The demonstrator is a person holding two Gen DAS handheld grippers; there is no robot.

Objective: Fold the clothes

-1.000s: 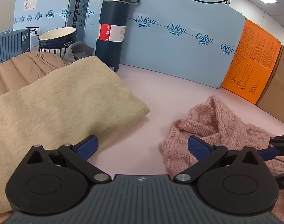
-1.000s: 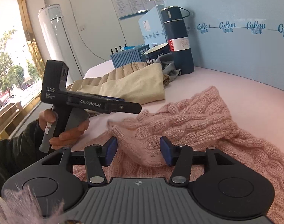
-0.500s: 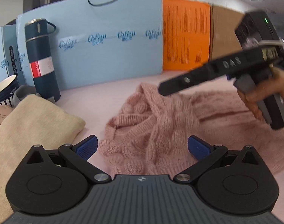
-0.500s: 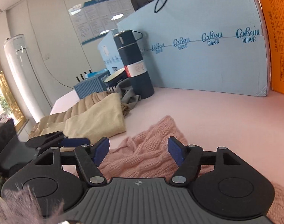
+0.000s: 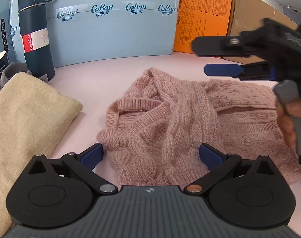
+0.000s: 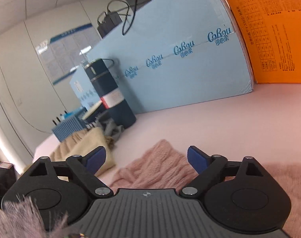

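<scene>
Pink sweater (image 5: 170, 119) sprawls under both gaping claws; only left view shows right claw (image 5: 202, 58) opening.

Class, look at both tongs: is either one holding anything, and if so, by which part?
Neither. The left tongs stand open around the pink sweater without pinching it; the right tongs are open above it.

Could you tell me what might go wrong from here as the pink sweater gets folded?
1. The pink knitted sweater lies bunched, one strand draped across its neckline; closing the open left tongs here may pinch several layers, folding it crooked.
2. Its loose knit might snag on the open right tongs, whose jaws have just been opening with nothing between them.
3. A wide sweep could disturb the folded beige garment or the upright flask nearby.
</scene>
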